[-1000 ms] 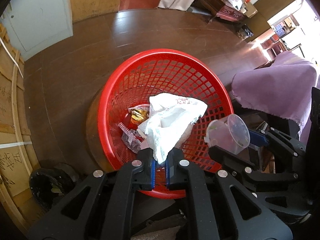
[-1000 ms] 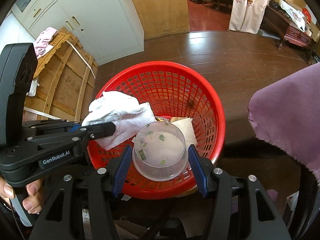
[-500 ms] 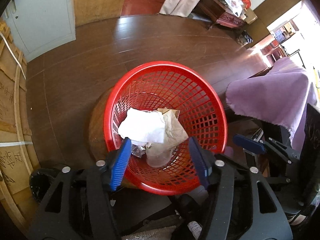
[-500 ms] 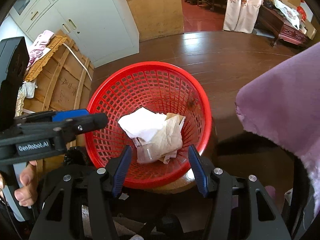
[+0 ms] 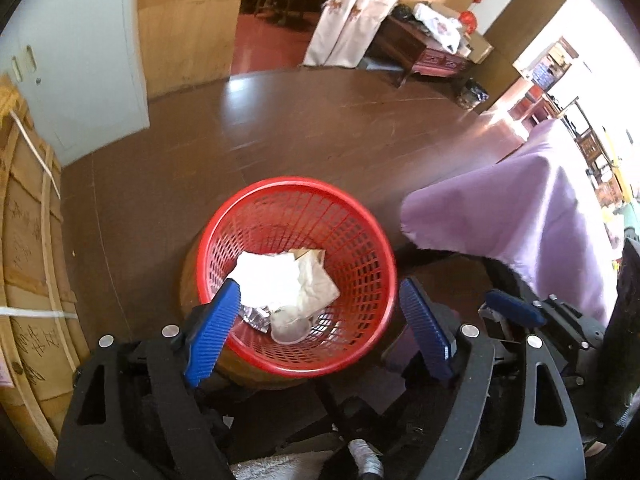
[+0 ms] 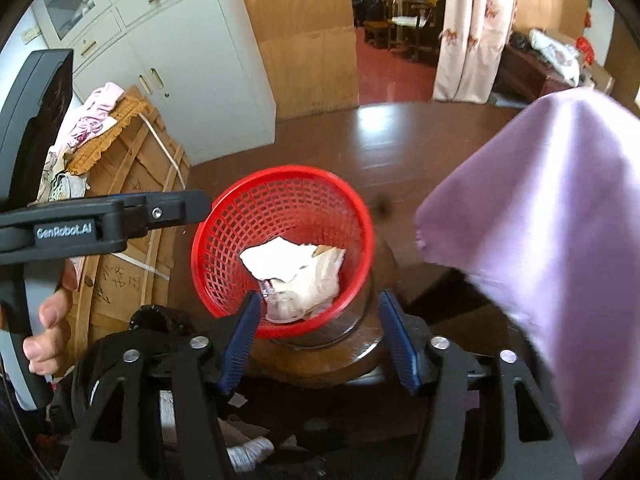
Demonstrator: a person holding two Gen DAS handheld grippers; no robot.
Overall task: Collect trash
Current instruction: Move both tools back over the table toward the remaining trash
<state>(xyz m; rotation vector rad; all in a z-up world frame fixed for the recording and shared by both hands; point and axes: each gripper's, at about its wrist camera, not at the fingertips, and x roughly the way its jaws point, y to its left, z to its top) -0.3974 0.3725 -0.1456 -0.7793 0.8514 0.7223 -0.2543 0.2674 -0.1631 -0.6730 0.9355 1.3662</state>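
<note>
Blue ribbed pads line both our claws. Our left gripper (image 5: 320, 318) has its jaws spread wide and opening further, with nothing pinched between them; our right gripper (image 6: 318, 338) is likewise parting, its pads clear of any object. Both point steeply down over the red mesh basket (image 5: 360, 232), which shows between the pads in each wrist view.

Inside the basket lies the trash. A white crumpled tissue (image 5: 270, 278) sits on top toward the left, its longer side running roughly left to right across the basket. Touching it on the right is a beige crumpled paper (image 5: 316, 280). Beneath them a clear plastic cup (image 5: 290, 326) lies tipped over on its side, its open mouth turned toward us, just beside a scrap of silvery foil (image 5: 254, 314).

The basket stands on a round wooden stool (image 6: 320, 364), and the stool on a dark brown floor (image 5: 300, 120). A purple cloth (image 5: 520, 216) drapes nearby on the right.

The only clear lettering is "GenRobot.AI" on the left gripper's body (image 6: 64, 232), seen from the right wrist. That view alone also shows a person's hand (image 6: 46, 336) gripping its handle, and white cabinets (image 6: 168, 60). Dark brush characters mark the wooden board (image 5: 28, 288) at left; we cannot read them. Only the left wrist shows the right gripper's blue pad (image 5: 514, 308) from the side.
</note>
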